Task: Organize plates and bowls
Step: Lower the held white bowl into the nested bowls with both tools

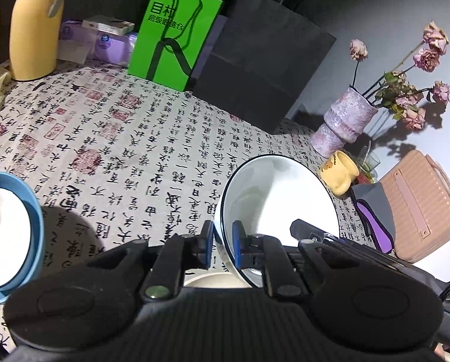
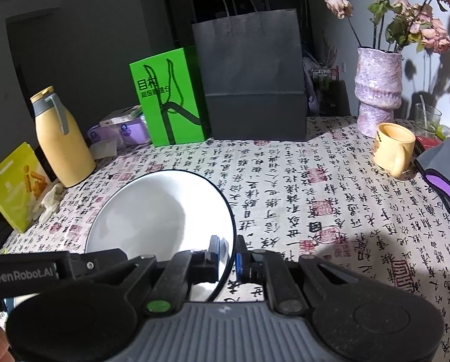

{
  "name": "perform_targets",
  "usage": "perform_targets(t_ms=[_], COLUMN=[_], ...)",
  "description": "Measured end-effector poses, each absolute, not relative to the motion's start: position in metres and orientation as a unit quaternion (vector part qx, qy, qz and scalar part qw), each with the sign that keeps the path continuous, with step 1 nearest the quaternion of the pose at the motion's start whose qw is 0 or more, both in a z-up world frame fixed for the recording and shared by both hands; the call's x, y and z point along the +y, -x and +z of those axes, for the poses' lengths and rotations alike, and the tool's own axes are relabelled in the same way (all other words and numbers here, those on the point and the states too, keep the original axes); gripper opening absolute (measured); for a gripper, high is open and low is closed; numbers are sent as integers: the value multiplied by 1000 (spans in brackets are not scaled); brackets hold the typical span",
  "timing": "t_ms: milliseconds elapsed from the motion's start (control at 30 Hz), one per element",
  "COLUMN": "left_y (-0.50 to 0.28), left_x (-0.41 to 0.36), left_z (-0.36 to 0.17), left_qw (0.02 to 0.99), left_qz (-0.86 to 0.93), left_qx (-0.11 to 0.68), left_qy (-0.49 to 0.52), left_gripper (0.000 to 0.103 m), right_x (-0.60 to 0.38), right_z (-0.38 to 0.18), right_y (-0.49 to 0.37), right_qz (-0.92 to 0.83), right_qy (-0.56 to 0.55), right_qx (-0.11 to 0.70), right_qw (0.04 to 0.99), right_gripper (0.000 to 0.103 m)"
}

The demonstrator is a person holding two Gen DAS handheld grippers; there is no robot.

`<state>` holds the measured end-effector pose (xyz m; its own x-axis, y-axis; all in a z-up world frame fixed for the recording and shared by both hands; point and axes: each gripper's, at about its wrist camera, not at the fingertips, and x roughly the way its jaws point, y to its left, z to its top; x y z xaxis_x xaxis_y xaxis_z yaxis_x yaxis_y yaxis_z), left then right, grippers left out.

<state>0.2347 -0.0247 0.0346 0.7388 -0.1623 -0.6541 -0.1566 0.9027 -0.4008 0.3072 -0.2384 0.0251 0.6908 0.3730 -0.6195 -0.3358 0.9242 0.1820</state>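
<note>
The white bowl is deep and glossy, with a plain white inside and a thin dark line running all round its rim; light glints off its smooth wall and a soft grey shadow lies across its hollow. It is lifted and tilted above the tabletop, which is covered by a cloth printed with black calligraphy and red seals. Both tools grip it at once from opposite sides: the left hand-held gripper has its blue pads closed narrowly on the rim, one inside and one outside the wall, and the right hand-held gripper pinches the rim of the same white bowl in the same way. In the left wrist view a second bowl, the blue bowl, blue outside and white inside, sits at the left edge, well apart from the held one, and a pale rim shows just under the left tool, too hidden to identify. Behind stand a yellow mug, a purple vase, a black paper bag and a green bag.
</note>
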Motion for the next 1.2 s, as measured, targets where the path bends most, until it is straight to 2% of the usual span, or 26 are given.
perform_targets(t_ms=[1200], left_y=[-177], left_x=[47], left_z=[50], left_qw=[909], left_qz=[37], left_qx=[326], left_qy=[256], left_gripper=[13], right_x=[-164], right_z=[38], right_y=[-263], right_qz=[236], right_qy=[6], right_qx=[328], right_qw=[915], right_gripper=[10])
